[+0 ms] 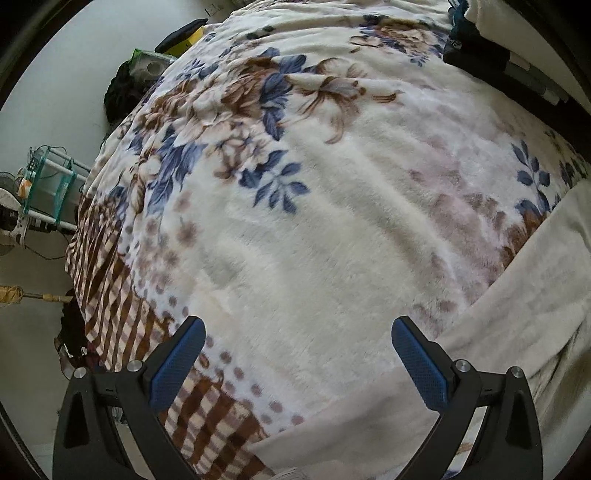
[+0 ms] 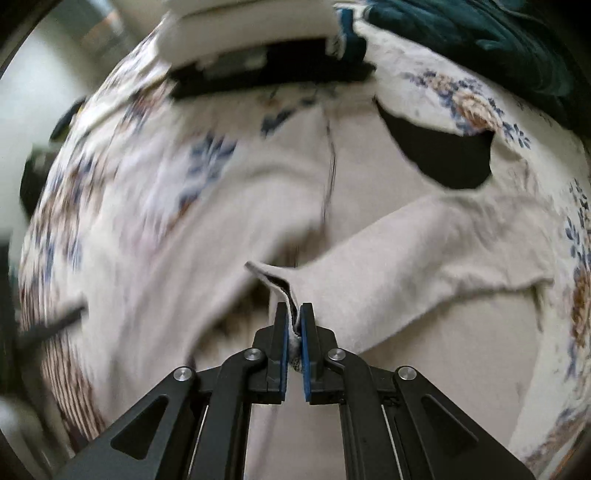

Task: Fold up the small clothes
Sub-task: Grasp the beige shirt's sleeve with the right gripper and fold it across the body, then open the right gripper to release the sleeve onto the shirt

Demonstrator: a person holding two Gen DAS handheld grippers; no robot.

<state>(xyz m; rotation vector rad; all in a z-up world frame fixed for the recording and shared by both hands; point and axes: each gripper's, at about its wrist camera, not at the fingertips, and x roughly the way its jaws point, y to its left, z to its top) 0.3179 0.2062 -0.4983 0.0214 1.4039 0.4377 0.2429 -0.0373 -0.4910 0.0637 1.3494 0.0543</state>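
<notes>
A cream fleece garment (image 2: 424, 251) with a dark neck opening (image 2: 443, 155) lies spread on a floral blanket (image 1: 295, 229). My right gripper (image 2: 294, 314) is shut on the cuff end of one sleeve, which is lifted and drawn across the garment's body. The right wrist view is blurred. In the left wrist view, part of the same cream garment (image 1: 517, 314) shows at the lower right. My left gripper (image 1: 297, 328) is open and empty above the blanket, just left of the garment's edge.
The blanket covers a bed whose edge (image 1: 92, 258) drops off at the left to a floor with a glass rack (image 1: 48, 184) and clutter. Dark clothing (image 1: 469, 40) lies at the far right. A dark teal cloth (image 2: 480, 33) lies beyond the garment.
</notes>
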